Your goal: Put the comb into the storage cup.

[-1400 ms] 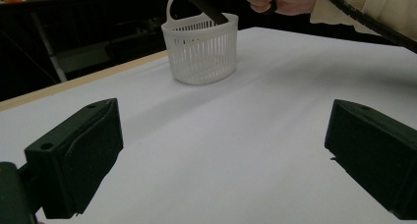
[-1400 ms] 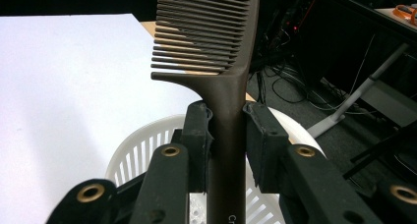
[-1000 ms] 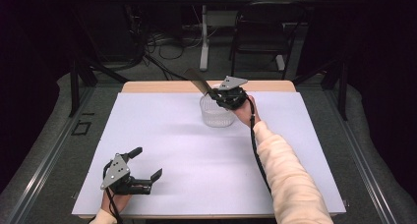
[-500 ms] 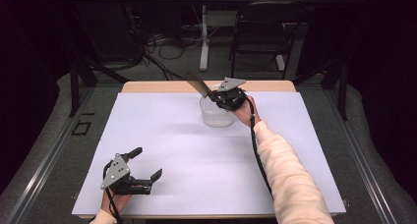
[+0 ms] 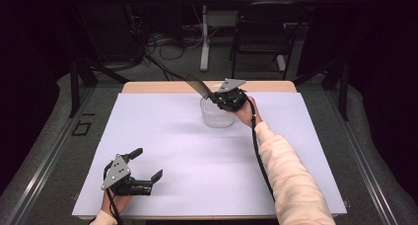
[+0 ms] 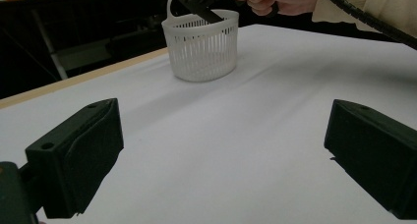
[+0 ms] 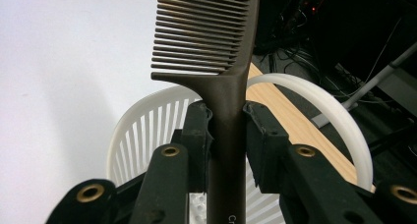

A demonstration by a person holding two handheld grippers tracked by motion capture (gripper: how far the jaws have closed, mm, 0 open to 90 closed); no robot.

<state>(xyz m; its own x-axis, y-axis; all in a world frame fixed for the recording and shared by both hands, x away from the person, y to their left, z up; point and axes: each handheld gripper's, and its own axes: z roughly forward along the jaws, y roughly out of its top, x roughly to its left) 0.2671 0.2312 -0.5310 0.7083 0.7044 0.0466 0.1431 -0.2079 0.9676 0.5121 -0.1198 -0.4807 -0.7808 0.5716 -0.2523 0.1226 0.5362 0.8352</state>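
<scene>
Directly above the white slatted plastic basket [image 5: 218, 114], the right gripper [image 7: 227, 130] is clamping a dark brown plastic comb [image 7: 216, 42] by its handle, while the left gripper [image 5: 143, 166] is resting well away from the basket, jaws apart and empty.

comb [image 5: 196, 86] above basket [image 5: 217, 115] (far side), left claw [image 5: 145, 165] near

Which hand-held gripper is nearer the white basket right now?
Right. The right hand-held gripper hangs over the white basket, clamping a comb. The left hand-held gripper sits open at the table's near edge, well apart.
</scene>
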